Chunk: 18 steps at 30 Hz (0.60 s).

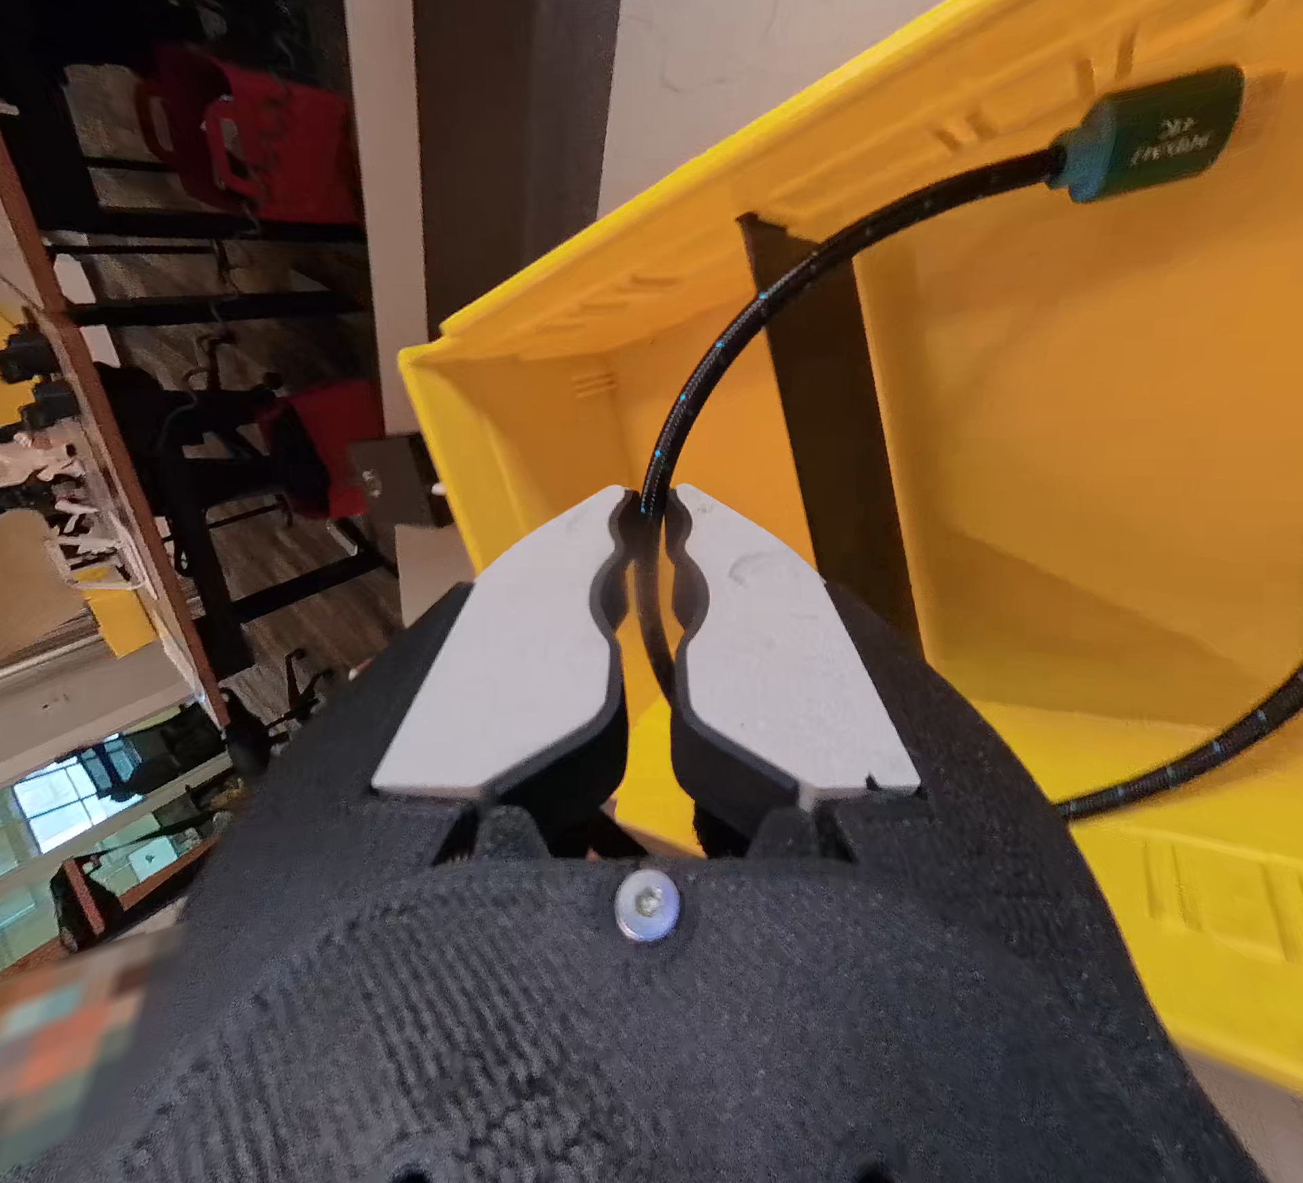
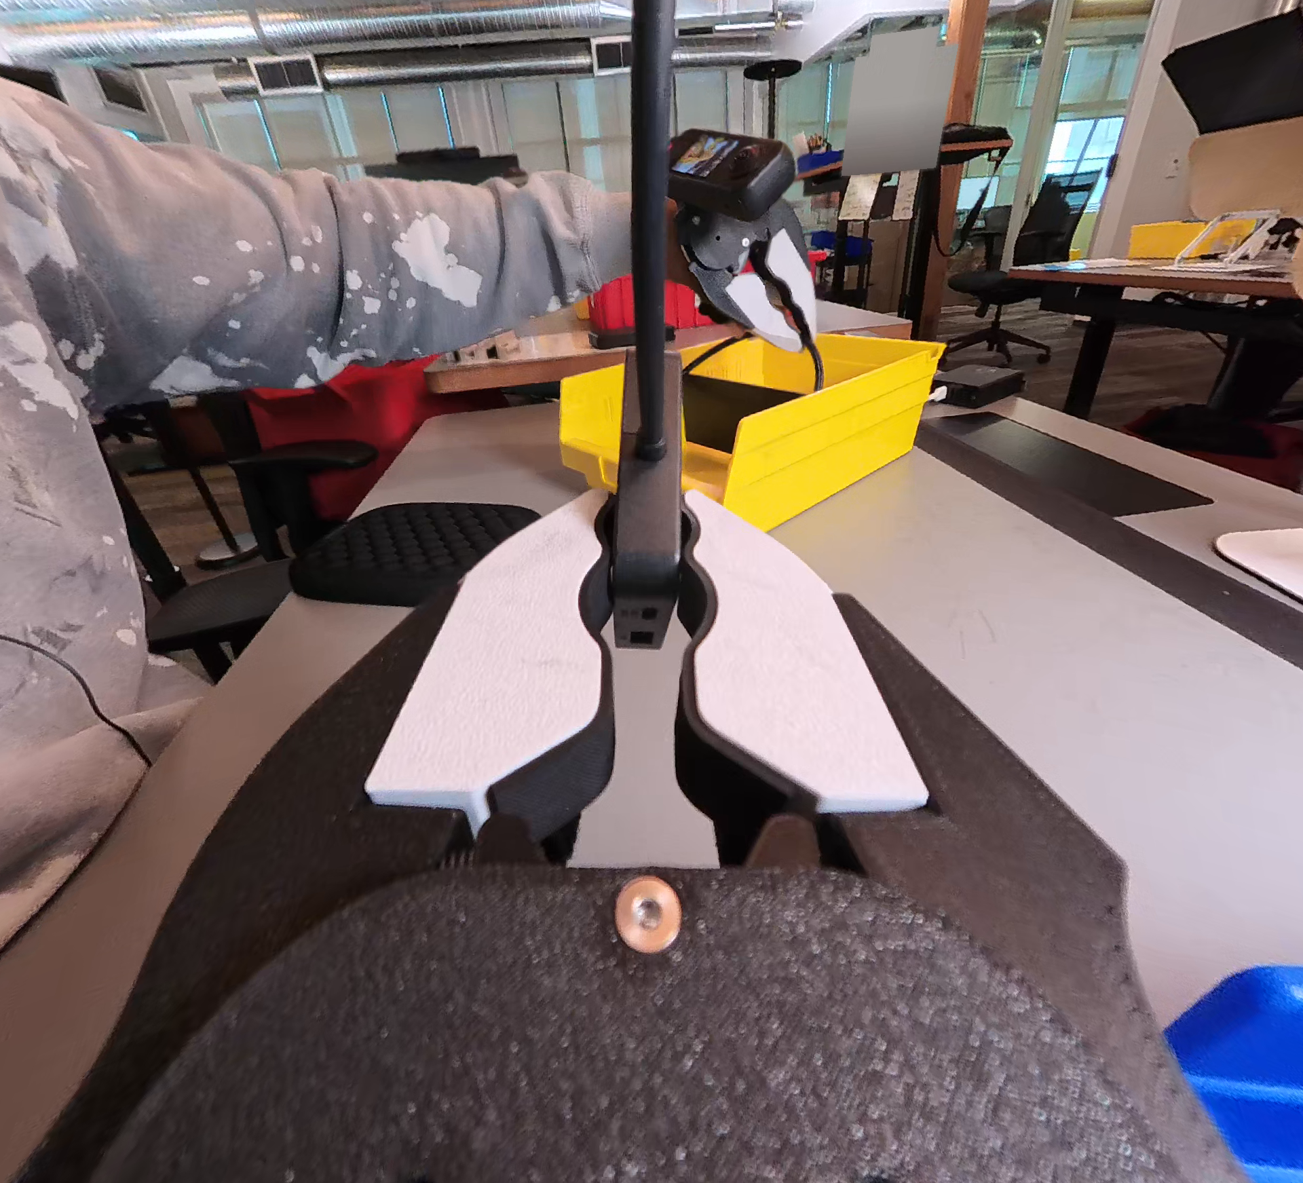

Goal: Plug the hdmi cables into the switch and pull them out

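In the left wrist view my left gripper is shut on a black braided HDMI cable. The cable arcs up to a loose teal connector that hangs over the yellow bin. In the right wrist view my right gripper is shut on a black switch, held above the grey table. Small ports on the switch face me, and its thick black cable rises straight up out of view. The left gripper also shows there, above the yellow bin.
A black divider stands inside the bin. A person's grey spattered sleeve reaches across from the left. A black chair stands at the table's left edge. A blue bin is at the near right, and a small black box lies behind the yellow bin.
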Tool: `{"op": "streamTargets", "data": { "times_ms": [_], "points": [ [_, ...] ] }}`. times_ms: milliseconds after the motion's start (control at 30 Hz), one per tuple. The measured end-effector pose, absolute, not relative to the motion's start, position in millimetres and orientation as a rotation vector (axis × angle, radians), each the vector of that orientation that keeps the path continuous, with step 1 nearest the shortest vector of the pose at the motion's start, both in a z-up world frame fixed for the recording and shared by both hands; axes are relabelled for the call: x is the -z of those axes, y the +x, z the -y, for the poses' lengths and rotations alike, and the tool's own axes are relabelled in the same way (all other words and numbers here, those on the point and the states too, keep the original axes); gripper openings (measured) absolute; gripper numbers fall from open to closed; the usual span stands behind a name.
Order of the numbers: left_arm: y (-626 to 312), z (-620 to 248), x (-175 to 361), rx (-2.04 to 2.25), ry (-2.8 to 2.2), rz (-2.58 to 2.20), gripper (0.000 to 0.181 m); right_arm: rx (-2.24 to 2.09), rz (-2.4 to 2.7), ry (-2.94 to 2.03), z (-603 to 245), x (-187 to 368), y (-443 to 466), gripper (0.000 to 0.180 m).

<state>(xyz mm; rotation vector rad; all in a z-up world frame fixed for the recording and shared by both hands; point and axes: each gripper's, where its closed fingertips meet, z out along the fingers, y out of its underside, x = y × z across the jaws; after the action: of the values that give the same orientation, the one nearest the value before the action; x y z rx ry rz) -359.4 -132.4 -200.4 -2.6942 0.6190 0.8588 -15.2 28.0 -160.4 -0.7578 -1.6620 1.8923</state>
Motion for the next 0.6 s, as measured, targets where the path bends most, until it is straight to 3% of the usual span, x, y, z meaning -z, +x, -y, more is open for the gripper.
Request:
{"op": "streamTargets", "data": {
  "times_ms": [300,400,500,600],
  "points": [
    [-349.4,170.9,52.4,-1.125,-2.556,-0.414,0.007,-2.001,1.530,-0.720,-40.9,134.5,-5.0,0.014],
    [-317.1,166.7,7.0,-1.006,-2.480,-0.290,0.007,-2.108,1.476,-0.679,-43.8,122.2,4.9,0.014],
    [-263.0,145.8,-2.0,-0.667,-2.426,-0.205,0.007,-2.197,1.436,-0.641,-46.4,114.6,14.8,0.014],
    [-197.6,115.2,32.4,-0.200,-2.378,-0.151,0.007,-2.237,1.412,-0.635,-50.9,111.8,20.5,0.014]
  ]
}}
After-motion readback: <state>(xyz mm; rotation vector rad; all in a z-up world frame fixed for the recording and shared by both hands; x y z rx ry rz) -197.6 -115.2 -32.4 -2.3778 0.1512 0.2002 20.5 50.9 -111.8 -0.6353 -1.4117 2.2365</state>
